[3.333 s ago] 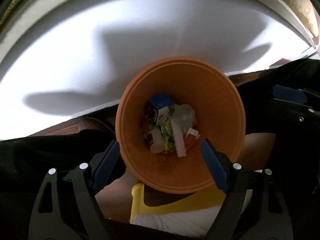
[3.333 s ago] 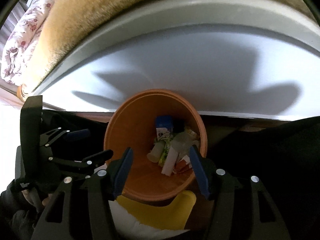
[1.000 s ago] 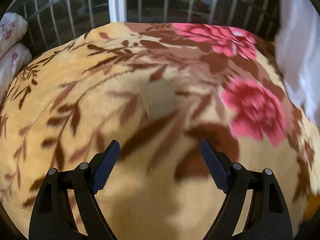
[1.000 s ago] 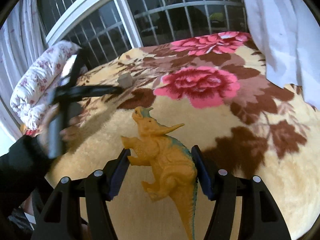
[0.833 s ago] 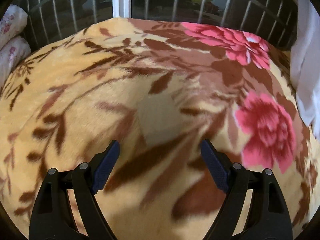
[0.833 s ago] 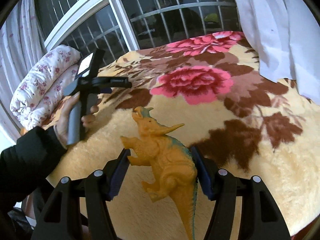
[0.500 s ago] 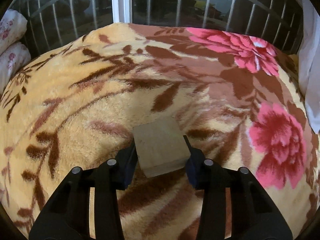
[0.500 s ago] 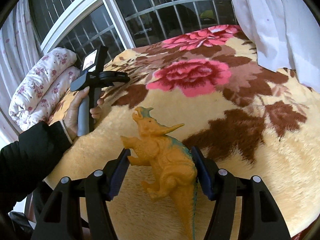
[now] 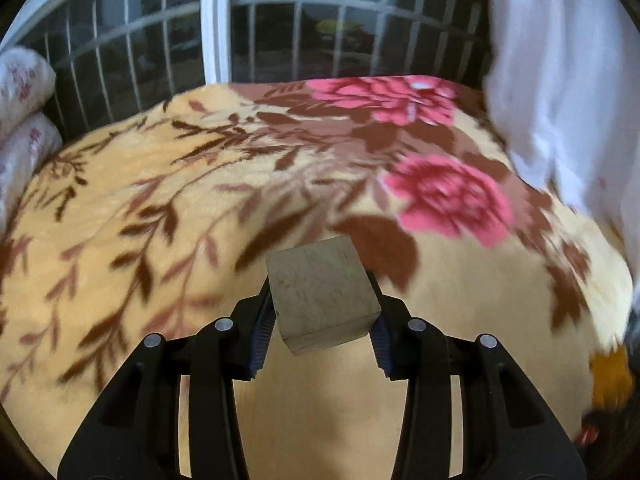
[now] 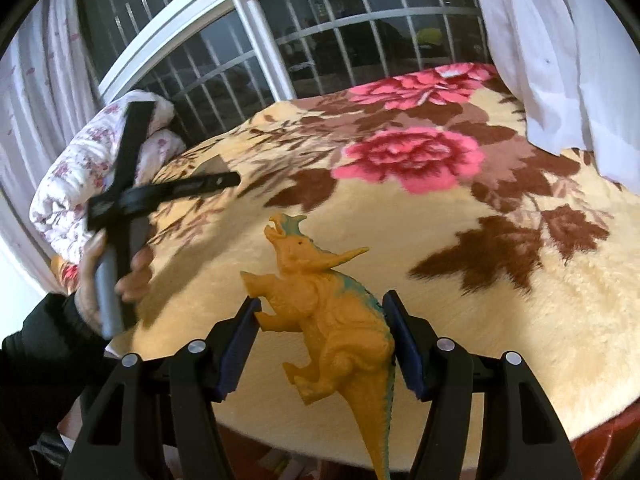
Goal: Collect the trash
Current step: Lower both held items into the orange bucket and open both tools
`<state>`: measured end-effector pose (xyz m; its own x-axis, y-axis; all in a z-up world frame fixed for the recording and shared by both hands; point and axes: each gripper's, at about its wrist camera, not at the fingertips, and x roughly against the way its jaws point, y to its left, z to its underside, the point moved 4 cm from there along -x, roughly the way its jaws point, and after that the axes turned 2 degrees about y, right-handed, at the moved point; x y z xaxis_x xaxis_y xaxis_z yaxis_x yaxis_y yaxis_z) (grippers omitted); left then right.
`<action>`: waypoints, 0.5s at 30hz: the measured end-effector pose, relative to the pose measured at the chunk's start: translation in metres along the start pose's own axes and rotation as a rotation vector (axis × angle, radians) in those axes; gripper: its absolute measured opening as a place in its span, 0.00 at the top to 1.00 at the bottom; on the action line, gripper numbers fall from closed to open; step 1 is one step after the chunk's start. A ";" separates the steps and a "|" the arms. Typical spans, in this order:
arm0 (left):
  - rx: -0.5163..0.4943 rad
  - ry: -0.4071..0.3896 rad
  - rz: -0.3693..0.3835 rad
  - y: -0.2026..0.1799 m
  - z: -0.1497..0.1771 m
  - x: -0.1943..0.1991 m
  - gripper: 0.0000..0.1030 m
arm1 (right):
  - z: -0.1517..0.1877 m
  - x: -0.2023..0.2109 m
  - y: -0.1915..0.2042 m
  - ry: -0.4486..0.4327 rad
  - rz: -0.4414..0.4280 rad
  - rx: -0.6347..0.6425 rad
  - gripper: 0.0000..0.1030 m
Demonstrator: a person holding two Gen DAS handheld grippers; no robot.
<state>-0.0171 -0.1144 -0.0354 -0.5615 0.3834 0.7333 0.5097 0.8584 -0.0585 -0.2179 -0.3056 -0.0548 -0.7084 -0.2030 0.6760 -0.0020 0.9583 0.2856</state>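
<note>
My left gripper (image 9: 320,320) is shut on a pale wooden block (image 9: 322,294) and holds it above the flowered blanket (image 9: 160,200). My right gripper (image 10: 324,336) is shut on an orange toy dinosaur (image 10: 328,312), head up and tail hanging down, above the same blanket (image 10: 480,280). In the right wrist view the left gripper (image 10: 168,192) shows at the left, held in a hand; the block there is mostly hidden. The orange trash bin is out of view.
A barred window (image 9: 280,40) lies behind the bed. White cloth (image 9: 568,60) hangs at the right. A rolled floral quilt (image 10: 80,168) lies at the bed's left edge. The bed's near edge (image 10: 520,432) is below the right gripper.
My left gripper came down over the wooden block on the blanket, shut on it and lifted it. My right gripper has kept the dinosaur and barely moved. Both left the orange bin earlier.
</note>
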 end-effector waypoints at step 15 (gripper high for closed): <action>-0.122 0.006 0.051 -0.017 0.172 0.133 0.60 | 0.067 0.036 0.082 0.044 -0.047 0.084 0.40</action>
<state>-0.2125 -0.0195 -0.0538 -0.5291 0.4232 0.7354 0.6133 0.7897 -0.0132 -0.2912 -0.2211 -0.0522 -0.6748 -0.2553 0.6924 -0.0952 0.9605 0.2614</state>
